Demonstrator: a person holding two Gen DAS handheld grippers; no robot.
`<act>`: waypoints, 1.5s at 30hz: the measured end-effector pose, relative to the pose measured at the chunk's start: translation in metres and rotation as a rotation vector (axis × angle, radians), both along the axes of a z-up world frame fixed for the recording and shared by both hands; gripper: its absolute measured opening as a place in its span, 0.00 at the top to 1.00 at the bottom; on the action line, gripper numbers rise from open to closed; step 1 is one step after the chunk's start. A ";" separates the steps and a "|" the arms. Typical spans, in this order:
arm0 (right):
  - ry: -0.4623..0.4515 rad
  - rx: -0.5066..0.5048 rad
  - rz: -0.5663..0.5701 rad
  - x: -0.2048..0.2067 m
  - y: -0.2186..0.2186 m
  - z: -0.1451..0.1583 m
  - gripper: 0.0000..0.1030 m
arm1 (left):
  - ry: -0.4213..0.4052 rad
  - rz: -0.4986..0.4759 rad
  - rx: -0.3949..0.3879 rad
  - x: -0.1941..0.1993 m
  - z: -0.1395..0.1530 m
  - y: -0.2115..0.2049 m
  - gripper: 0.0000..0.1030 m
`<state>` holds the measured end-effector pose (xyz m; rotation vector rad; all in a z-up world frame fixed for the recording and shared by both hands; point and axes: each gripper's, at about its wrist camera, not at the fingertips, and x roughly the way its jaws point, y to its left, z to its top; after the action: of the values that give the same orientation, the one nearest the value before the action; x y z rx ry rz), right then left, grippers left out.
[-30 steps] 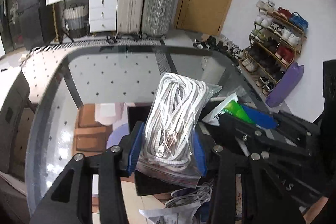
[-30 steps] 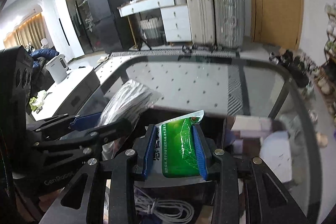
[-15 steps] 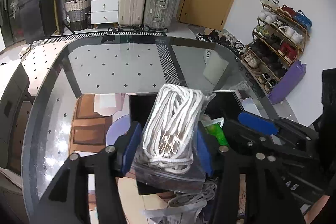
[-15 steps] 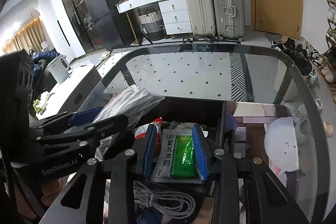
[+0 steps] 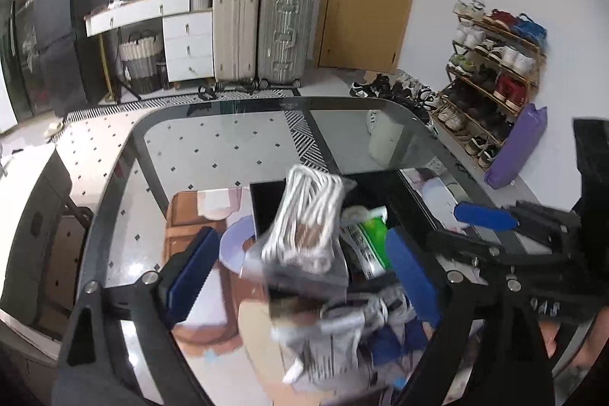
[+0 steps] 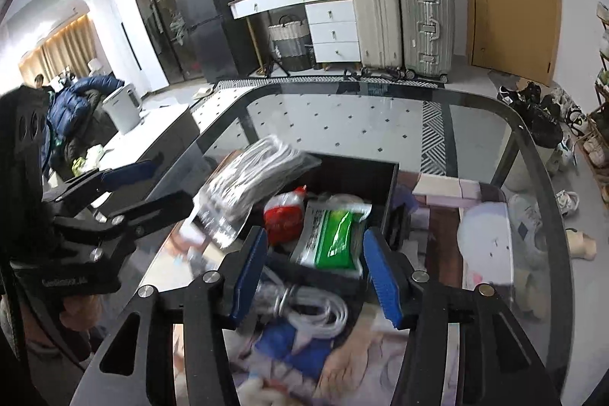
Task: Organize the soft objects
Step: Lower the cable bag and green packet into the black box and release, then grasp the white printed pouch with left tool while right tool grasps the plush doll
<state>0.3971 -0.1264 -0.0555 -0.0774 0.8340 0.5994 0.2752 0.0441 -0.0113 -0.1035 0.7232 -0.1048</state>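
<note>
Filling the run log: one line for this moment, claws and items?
left claw: opening, rope bag loose between pads | right claw: opening, green packet released | both over black box

Rope bag [image 5: 304, 227] motion-blurred; items nearest cam [image 6: 304, 341] smeared, cut by btm edge, can't ID.

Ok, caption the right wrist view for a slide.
Right claw opening over a green packet in the black box.

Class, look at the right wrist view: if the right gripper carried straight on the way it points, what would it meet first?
Most likely the green-and-white packet lying in the black box, straight ahead between the right gripper's opening jaws, which no longer touch it. Depth is hard to judge here.
</note>
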 end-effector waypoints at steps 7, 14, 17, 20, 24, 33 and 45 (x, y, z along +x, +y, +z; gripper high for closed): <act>0.024 -0.020 0.111 -0.042 0.002 -0.001 0.41 | 0.045 -0.042 0.038 -0.023 -0.015 -0.007 0.13; 0.110 -0.107 0.247 -0.080 0.009 -0.034 0.41 | 0.127 -0.087 0.067 -0.040 -0.042 -0.018 0.13; 0.140 -0.157 0.283 -0.088 0.009 -0.049 0.41 | 0.160 -0.074 0.080 -0.039 -0.055 -0.020 0.13; 0.167 -0.180 0.308 -0.093 0.006 -0.061 0.41 | 0.197 -0.057 0.064 -0.034 -0.066 -0.021 0.13; 0.183 -0.219 0.318 -0.094 0.006 -0.073 0.41 | 0.229 -0.034 0.043 -0.026 -0.078 -0.024 0.13; 0.191 -0.287 0.338 -0.096 0.011 -0.089 0.53 | 0.274 -0.006 0.113 -0.007 -0.098 -0.031 0.14; 0.173 -0.297 0.314 -0.092 0.019 -0.083 0.71 | 0.310 -0.118 0.088 -0.011 -0.096 -0.033 0.61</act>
<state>0.3050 -0.1072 -0.1383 -0.4383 1.0850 0.7808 0.2638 0.0113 -0.1072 0.0078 1.0423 -0.1720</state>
